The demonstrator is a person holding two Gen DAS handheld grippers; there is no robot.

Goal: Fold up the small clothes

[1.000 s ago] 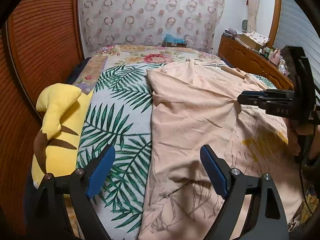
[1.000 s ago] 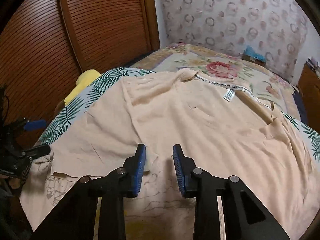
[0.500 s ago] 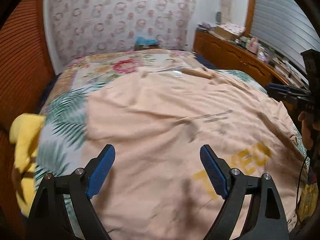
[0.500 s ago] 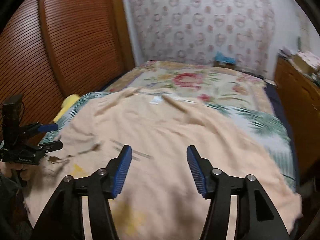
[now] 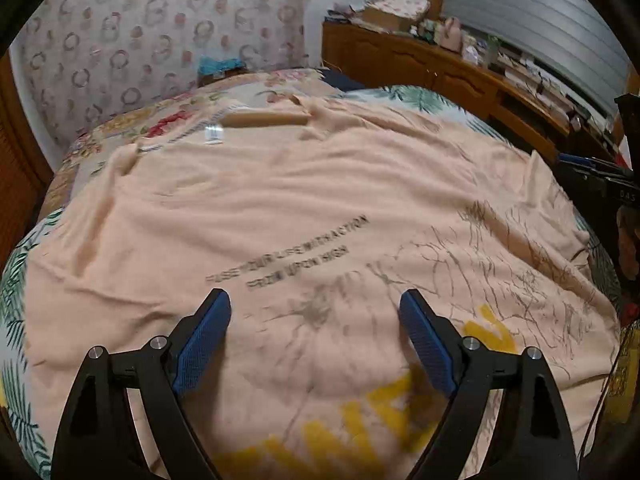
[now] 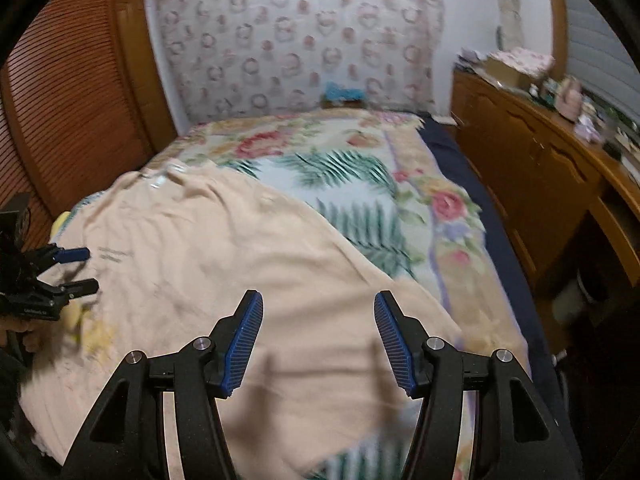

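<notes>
The peach T-shirt [image 5: 280,200] is lying spread out flat across the bed [image 6: 400,184], print side up, its collar and white label pointing toward the patterned headboard. The left gripper [image 5: 316,316] is hovering over the shirt's printed middle with its 2 blue pads spread wide and nothing between them. The right gripper [image 6: 319,320] is hanging over the shirt's right edge; its jaws have just been opening and are gripping nothing.

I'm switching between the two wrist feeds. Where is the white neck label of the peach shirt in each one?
Left wrist: white neck label upper left of centre, beside the collar.
Right wrist: it sits far left, blurred, at the shirt's far end.
Shared landmark: blue bundle at the patterned wall.
</notes>
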